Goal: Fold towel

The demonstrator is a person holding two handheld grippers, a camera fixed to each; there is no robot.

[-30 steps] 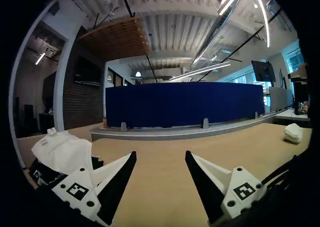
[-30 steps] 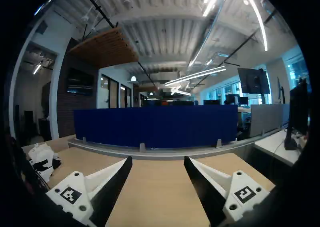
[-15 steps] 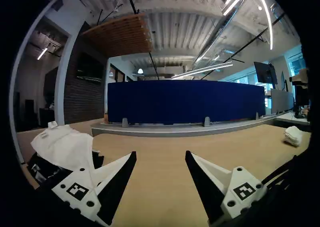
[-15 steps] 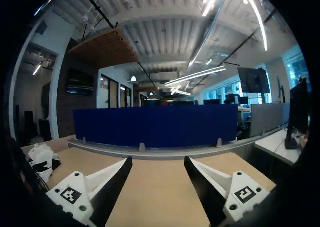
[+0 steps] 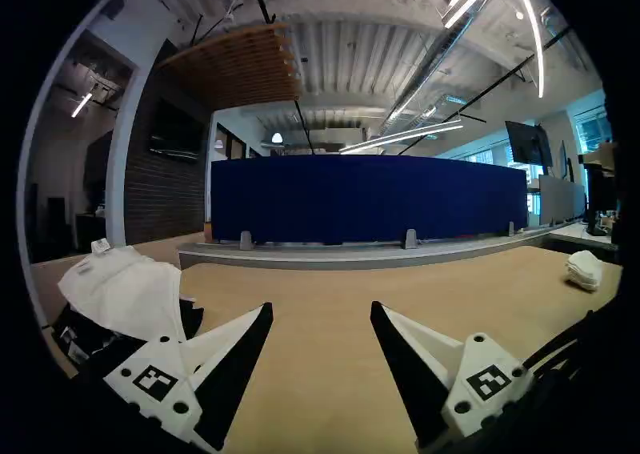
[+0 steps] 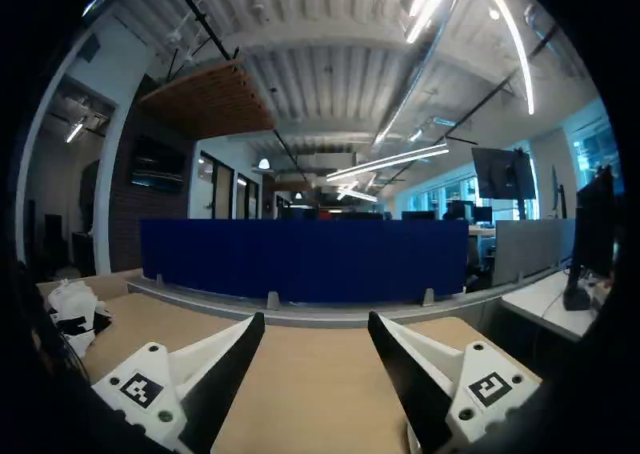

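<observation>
A crumpled white towel [image 5: 128, 292] lies over dark cloth at the left of the wooden table [image 5: 336, 294] in the left gripper view, just beyond my left finger. My left gripper [image 5: 320, 330] hangs open over bare wood with nothing between its fingers. A second white bundle [image 5: 586, 268] sits at the table's far right. In the right gripper view, my right gripper [image 6: 316, 338] is open and holds nothing, above the table [image 6: 312, 374]. The white towel pile [image 6: 72, 310] lies far to its left.
A blue divider panel [image 5: 360, 202] on a grey ledge closes the table's far side, and appears as the blue divider [image 6: 304, 258] in the right gripper view. Monitors [image 6: 596, 238] stand on a desk at the right. The table's right edge [image 6: 488, 342] drops off near my right finger.
Both views have shifted slightly: the scene sits a little lower in the right gripper view, as that gripper tilts upward. The left gripper drifted slightly. Both stay open.
</observation>
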